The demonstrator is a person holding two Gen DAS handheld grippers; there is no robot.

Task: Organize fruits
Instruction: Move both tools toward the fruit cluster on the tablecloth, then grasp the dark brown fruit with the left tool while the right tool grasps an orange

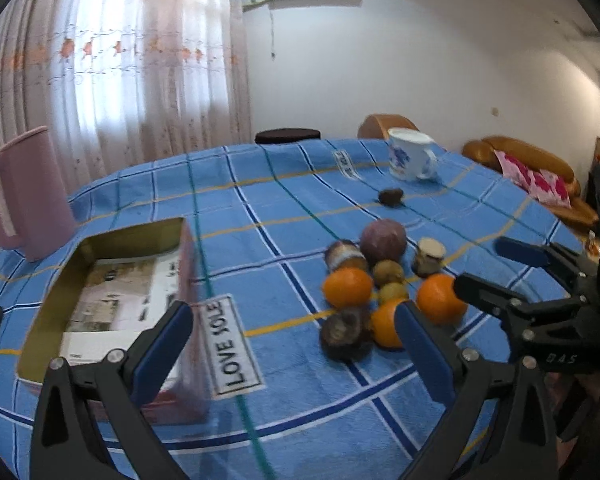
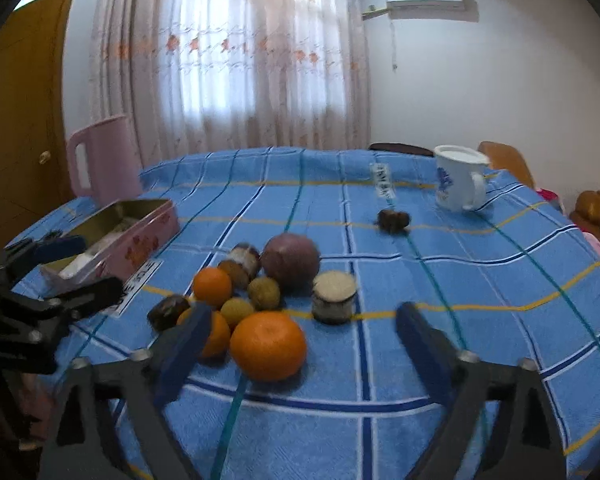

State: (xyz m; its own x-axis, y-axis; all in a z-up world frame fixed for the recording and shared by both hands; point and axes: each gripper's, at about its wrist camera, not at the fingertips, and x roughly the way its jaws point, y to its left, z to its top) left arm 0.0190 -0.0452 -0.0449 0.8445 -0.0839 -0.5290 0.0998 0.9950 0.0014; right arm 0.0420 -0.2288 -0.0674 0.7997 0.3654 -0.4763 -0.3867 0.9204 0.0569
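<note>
Three round oranges (image 2: 267, 345) (image 2: 212, 286) (image 2: 214, 338); one large dull-purple round fruit (image 2: 291, 259); two small yellow-brown round fruits (image 2: 264, 293) (image 2: 236, 311); several dark brown lumpy pieces, count uncertain through blur; one pink rectangular tin (image 2: 140, 236); one pink plastic jug (image 2: 102, 158); one white mug with blue print (image 2: 458, 178)

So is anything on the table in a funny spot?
Yes. One small dark fruit sits alone near the white mug, away from the pile of oranges and other fruit. The pink tin has no fruit in it, only paper. Nothing looks spilled or broken.
</note>
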